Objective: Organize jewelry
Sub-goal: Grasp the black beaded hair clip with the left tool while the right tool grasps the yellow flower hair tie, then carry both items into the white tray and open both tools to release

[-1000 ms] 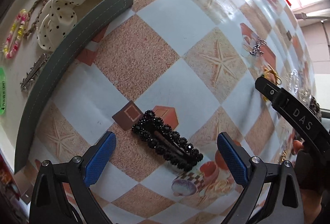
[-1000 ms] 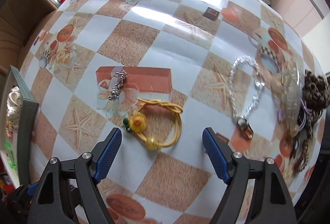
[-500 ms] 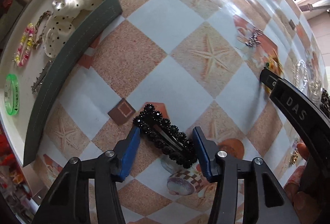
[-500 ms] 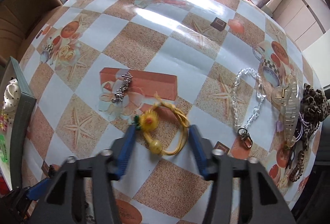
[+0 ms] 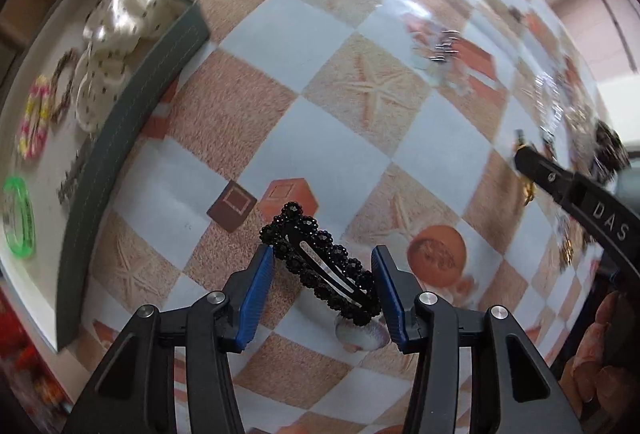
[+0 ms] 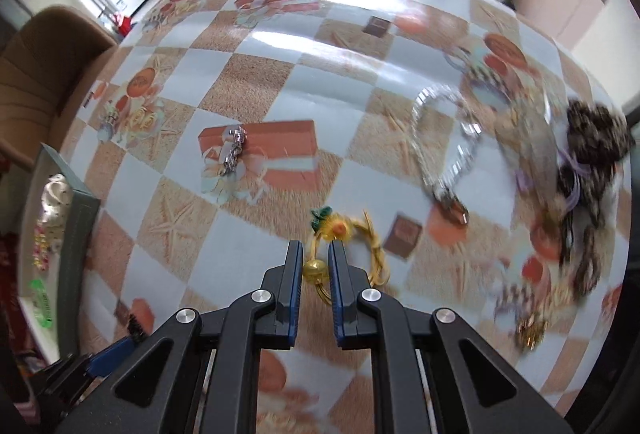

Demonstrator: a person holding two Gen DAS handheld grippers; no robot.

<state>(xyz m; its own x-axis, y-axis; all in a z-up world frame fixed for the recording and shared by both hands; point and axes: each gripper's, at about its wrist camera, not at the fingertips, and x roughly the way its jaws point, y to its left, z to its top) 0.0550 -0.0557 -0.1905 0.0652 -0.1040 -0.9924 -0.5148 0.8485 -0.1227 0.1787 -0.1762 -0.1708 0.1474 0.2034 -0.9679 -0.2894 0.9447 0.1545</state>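
both pairs have just been closing, the left tongs (image 5: pixel 322 279) pinching the black hair clip (image 5: pixel 320 263) and the right tongs (image 6: pixel 314 266) nipping the yellow hair tie (image 6: pixel 344 254) (bead between pads), so carry both level to the tray (image 5: pixel 120 138) across the table (image 5: pixel 360 138).

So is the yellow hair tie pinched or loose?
Pinched: the right gripper is shut on the yellow hair tie, both pads against its round bead.

Your left wrist view looks steeply down, close over the checked tablecloth (image 5: pixel 360 82), tray (image 5: pixel 132 122) at its left. Your right wrist view, also close, tilts farther out, reaching the room beyond. Both share the tray (image 6: pixel 78 230) and the cloth between.
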